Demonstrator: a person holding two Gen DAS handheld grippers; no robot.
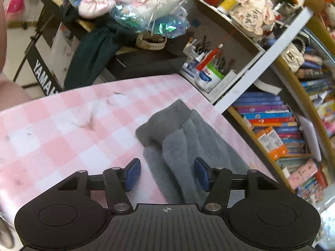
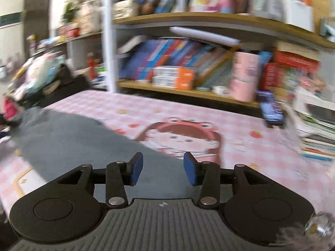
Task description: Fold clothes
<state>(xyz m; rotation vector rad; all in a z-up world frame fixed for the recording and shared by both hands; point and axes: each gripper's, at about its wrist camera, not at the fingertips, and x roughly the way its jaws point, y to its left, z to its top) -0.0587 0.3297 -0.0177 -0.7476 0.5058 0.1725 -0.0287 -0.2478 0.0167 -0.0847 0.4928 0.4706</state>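
Note:
A grey fleece garment (image 1: 184,138) lies on the pink checked table cover (image 1: 52,129), its ribbed cuff end pointing away from me. My left gripper (image 1: 167,174) hovers over the garment's near part, its blue pads apart with the cloth lying flat below them, not pinched. In the right wrist view the same grey garment (image 2: 69,140) stretches from the left edge down under my right gripper (image 2: 163,168). That gripper stands open above the cloth's edge, nothing between its pads. The right view is blurred by motion.
A bookshelf (image 2: 188,92) full of books runs along the table's far side. A pen holder (image 1: 209,73) stands beyond the table corner, near a keyboard stand (image 1: 46,79) piled with bags. A phone (image 2: 271,108) and stacked books (image 2: 318,133) sit at the right.

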